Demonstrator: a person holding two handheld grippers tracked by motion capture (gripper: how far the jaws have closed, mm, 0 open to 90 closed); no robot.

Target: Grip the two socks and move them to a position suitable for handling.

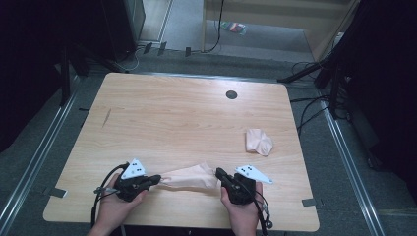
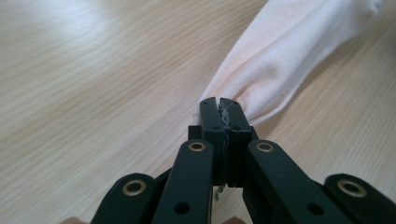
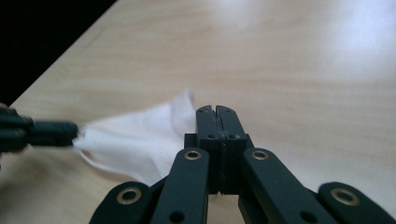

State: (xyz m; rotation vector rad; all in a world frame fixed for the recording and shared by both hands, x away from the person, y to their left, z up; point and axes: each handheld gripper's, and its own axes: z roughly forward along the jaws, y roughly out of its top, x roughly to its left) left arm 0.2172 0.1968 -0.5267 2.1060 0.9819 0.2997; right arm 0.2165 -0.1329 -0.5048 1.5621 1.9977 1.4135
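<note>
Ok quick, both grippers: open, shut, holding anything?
Left gripper: shut on one end of the pale cloth.
Right gripper: shut on the cloth's other end, stretched between the two.

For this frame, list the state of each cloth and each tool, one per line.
Held cloth: stretched between both tools, near the table's front edge.
Second cloth: crumpled, lying loose on the table.
Left tool: shut on the held cloth.
Right tool: shut on the held cloth.

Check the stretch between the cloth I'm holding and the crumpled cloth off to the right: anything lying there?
Nothing. In the high view, bare wood of the table separates the held cloth from the crumpled cloth.
</note>
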